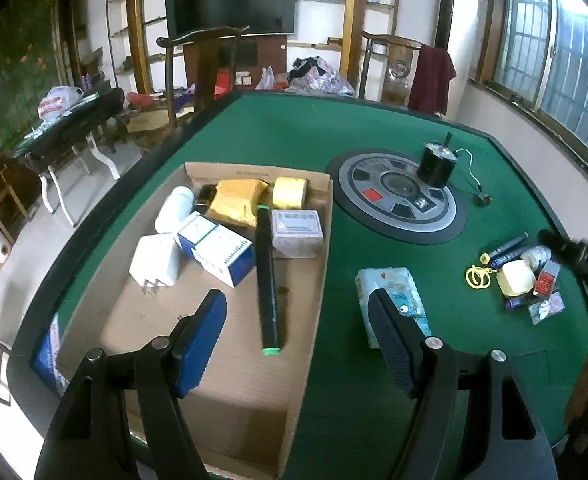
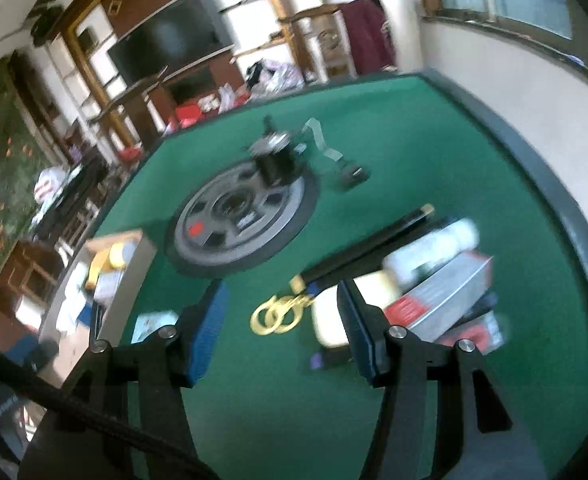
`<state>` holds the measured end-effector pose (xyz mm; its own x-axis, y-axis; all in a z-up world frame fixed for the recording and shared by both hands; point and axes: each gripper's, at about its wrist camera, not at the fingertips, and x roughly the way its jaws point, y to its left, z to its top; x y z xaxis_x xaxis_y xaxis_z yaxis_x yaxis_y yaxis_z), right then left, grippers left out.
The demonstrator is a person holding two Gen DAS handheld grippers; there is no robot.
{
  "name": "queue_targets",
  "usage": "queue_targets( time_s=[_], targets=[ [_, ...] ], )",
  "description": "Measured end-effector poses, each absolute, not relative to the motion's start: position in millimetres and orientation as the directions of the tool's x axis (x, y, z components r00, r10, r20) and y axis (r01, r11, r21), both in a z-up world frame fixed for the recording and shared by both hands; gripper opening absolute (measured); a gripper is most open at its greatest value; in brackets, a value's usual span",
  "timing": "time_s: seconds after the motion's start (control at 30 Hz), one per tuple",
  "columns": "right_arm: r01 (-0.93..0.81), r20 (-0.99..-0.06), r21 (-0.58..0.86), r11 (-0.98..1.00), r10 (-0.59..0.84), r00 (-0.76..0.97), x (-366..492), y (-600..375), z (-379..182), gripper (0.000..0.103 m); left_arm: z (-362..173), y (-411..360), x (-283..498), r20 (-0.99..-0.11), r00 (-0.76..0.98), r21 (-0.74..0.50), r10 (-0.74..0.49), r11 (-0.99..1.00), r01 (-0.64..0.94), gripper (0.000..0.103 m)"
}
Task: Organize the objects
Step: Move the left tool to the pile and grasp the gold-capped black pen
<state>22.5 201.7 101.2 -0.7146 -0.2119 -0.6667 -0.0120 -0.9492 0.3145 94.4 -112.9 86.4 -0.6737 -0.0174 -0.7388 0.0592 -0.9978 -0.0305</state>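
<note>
A shallow cardboard box [image 1: 229, 392] lies on the green table [image 1: 346, 408]. It holds a white bottle [image 1: 173, 208], a white charger [image 1: 155, 264], a blue-and-white box [image 1: 213, 250], a yellow packet [image 1: 235, 202], a yellow tape roll [image 1: 289, 192], a grey tin [image 1: 297, 233] and a long black tube [image 1: 267, 280]. My left gripper [image 1: 298, 340] is open and empty above the box's right wall, with a pale blue packet [image 1: 394, 284] by its right finger. My right gripper [image 2: 281, 332] is open and empty, just above yellow rings [image 2: 273, 316] and a cream block [image 2: 330, 320]; that view is blurred.
A black motor [image 1: 438, 164] with a wire stands on the round centre panel [image 1: 398, 196]. At the right lies a cluster of pens [image 1: 508, 248], yellow rings [image 1: 478, 278], a cream block [image 1: 516, 278] and a red-and-grey box [image 2: 442, 296]. Chairs stand beyond the table's far edge.
</note>
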Motion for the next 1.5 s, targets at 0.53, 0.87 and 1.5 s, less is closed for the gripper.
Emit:
queue_targets(
  time_s=[0.53,0.87,1.5],
  targets=[
    [-0.274,-0.608,0.478,-0.835,-0.089,-0.789,12,350,81,0.057,74,-10,47,-0.788,-0.589,-0.078,0.178,-0.978,-0.191,0.068],
    [-0.295,-0.620,0.525,-0.798,-0.122,-0.775,14,360,73,0.057,49,116,-31,-0.814,-0.504,0.000,0.289,-0.868,-0.497,0.066],
    [-0.307,-0.657,0.509,-0.804,-0.132,-0.743,2,355,63,0.057,31,162,-63,-0.866,-0.380,0.023,0.325,-0.733,-0.680,0.033]
  ],
)
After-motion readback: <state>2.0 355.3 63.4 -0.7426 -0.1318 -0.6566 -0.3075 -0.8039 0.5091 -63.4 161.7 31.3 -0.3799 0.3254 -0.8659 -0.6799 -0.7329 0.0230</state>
